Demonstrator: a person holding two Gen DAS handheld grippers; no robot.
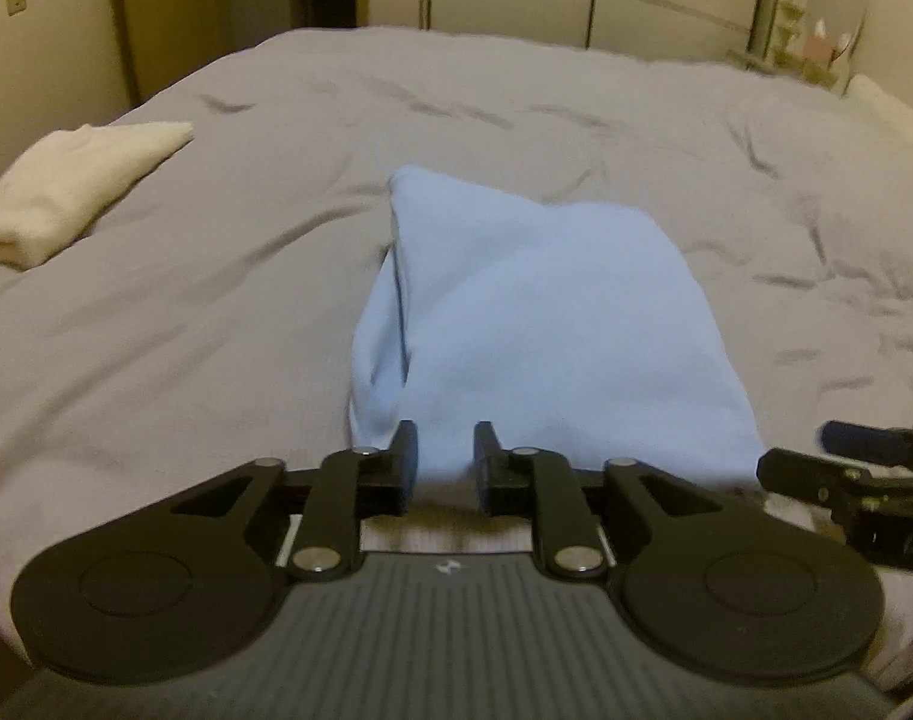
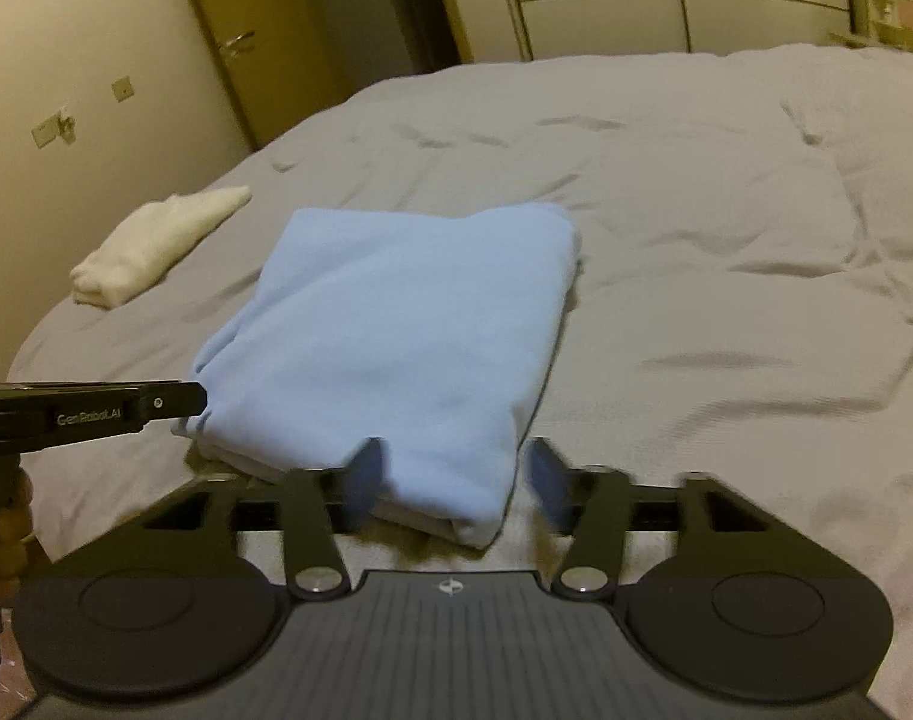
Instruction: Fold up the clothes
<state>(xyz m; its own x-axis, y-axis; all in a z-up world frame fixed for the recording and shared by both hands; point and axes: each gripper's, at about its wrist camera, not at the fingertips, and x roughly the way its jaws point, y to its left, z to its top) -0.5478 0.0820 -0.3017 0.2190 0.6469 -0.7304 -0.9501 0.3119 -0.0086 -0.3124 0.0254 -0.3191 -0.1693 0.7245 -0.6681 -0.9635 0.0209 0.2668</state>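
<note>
Between the fingertips of the right gripper lies the near right corner of the folded light-blue garment. Its jaws stand spread wide, one finger over the cloth at 9 o'clock of that corner and the other clear of the edge at 3 o'clock; neither pad presses on the fabric, so nothing is held. The fingers are blurred, so whether the left one brushes the cloth cannot be told.

Seen from the left wrist, the left gripper has its jaws parted by a narrow gap, with the near edge of the same garment just beyond the tips at 12 o'clock. No fabric shows pinched between the pads. From the right wrist view this gripper comes in from 9 o'clock, its tip just beside the garment's near left corner.

Outward from both sets of jaws the garment runs away toward 12 o'clock as a thick rectangular packet, its long axis pointing from the person across the grey bed. Each gripper sits at one near corner, so both are about equally close; the far edge is well apart from either.

Judging by the neat packet, this fold looks done. At 10 o'clock, well apart from the blue garment, rests a folded cream garment, the likely place for the blue one to join.
</note>
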